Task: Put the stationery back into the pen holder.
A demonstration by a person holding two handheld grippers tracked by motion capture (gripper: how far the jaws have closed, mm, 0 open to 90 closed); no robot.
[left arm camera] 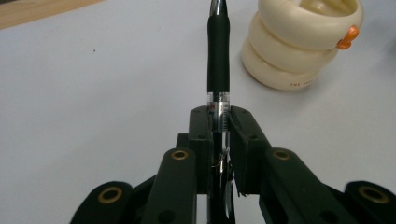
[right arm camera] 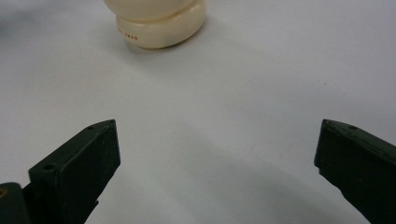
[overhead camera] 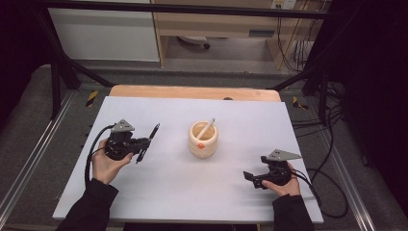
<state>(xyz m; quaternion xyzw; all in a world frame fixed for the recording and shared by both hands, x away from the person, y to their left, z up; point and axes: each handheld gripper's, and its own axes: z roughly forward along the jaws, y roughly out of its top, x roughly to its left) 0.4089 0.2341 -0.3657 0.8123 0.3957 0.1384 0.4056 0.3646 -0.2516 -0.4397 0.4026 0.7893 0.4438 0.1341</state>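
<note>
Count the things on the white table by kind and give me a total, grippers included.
Pens: 2, a black pen clamped in the left gripper and a white pen standing in the holder
Cream ringed holder: 1
Grippers: 2, the left one and the right gripper, jaws open
Total: 5

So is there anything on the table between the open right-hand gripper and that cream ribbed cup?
No. In the right gripper view, bare white tabletop runs from the right gripper to the cream ribbed cup; the high view agrees.
</note>
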